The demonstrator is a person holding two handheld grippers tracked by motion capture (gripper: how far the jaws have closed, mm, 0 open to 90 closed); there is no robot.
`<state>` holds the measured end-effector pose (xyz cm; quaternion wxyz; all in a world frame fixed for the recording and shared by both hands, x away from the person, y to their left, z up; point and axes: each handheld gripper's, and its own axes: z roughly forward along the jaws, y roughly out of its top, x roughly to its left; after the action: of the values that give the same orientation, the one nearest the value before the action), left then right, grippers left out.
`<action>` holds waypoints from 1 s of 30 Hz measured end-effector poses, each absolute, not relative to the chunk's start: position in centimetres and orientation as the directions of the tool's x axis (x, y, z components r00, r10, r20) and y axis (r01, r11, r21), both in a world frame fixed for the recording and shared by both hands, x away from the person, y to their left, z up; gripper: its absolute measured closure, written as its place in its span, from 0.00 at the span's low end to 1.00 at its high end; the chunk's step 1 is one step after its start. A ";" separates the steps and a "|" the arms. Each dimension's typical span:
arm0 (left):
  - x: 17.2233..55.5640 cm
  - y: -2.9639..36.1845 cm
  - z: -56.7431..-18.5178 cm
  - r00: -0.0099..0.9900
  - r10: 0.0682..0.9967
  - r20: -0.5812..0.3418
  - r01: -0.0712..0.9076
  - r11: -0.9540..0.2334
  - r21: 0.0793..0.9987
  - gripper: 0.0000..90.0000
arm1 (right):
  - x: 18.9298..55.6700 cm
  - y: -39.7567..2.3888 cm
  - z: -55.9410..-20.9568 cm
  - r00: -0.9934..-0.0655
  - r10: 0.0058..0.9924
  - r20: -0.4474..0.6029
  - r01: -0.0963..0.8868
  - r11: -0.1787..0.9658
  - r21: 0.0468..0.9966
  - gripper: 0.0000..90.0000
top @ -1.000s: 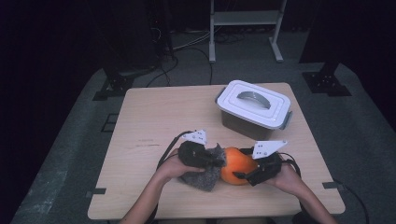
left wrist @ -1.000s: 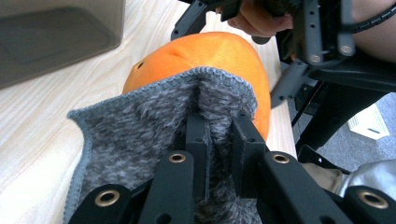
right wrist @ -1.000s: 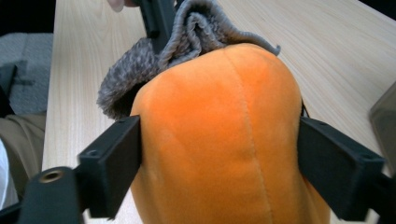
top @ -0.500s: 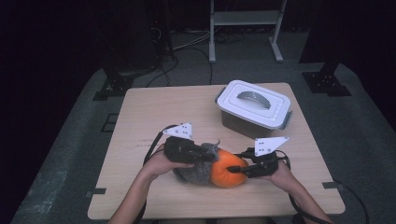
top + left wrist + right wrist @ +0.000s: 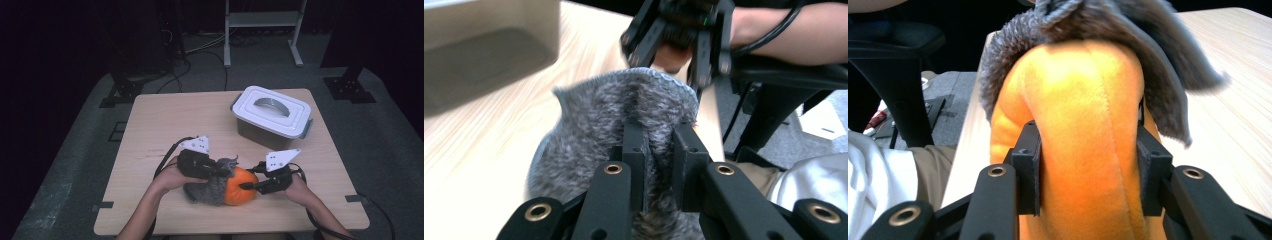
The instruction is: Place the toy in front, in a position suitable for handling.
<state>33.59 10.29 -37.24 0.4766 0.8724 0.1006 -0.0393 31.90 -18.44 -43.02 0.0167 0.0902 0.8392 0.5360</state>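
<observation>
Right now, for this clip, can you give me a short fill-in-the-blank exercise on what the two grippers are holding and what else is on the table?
1. The right gripper is clamped on an ____ plush pumpkin.
2. The left gripper pinches a fuzzy ____ knit cloth that lies partly over the pumpkin.
3. The lidded plastic container on the table stands on the ____ gripper's side.
4. The container's lid is ____.

Missing words: orange; grey; right; on

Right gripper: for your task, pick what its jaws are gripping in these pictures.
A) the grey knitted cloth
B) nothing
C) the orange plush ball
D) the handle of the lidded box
C: in the right gripper view, the right gripper has its pads pressed into the orange plush ball.
</observation>
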 end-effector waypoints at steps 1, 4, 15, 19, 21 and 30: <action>33.6 10.3 -37.5 0.974 0.147 -0.172 0.225 -0.521 0.823 0.88 | 32.0 -18.9 -43.1 -0.981 0.177 0.076 0.142 0.401 0.905 0.60; 33.8 10.0 -38.1 0.972 0.153 -0.180 0.234 -0.514 0.825 0.88 | 32.1 -19.2 -43.0 -0.975 0.202 0.096 0.172 0.403 0.899 0.45; 33.7 8.9 -38.0 0.976 0.130 -0.177 0.219 -0.516 0.828 0.87 | 31.0 -18.8 -41.5 -0.973 0.228 0.024 0.129 0.457 0.880 0.43; 33.7 9.3 -38.1 0.975 0.125 -0.185 0.223 -0.508 0.832 0.87 | 31.1 -19.2 -41.8 -0.978 0.211 -0.003 0.098 0.470 0.877 0.57; 33.7 9.6 -38.3 0.973 0.130 -0.188 0.229 -0.508 0.831 0.87 | 31.2 -19.3 -41.8 -0.979 0.204 -0.005 0.094 0.473 0.876 0.58; 33.9 11.2 -39.6 0.962 0.166 -0.217 0.272 -0.507 0.818 0.87 | 31.4 -19.6 -42.1 -0.978 0.211 0.013 0.109 0.451 0.886 0.57</action>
<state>33.89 11.25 -39.59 0.4799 0.8664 0.1264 -0.0550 31.44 -19.63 -42.07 0.0493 0.0939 0.8504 0.5153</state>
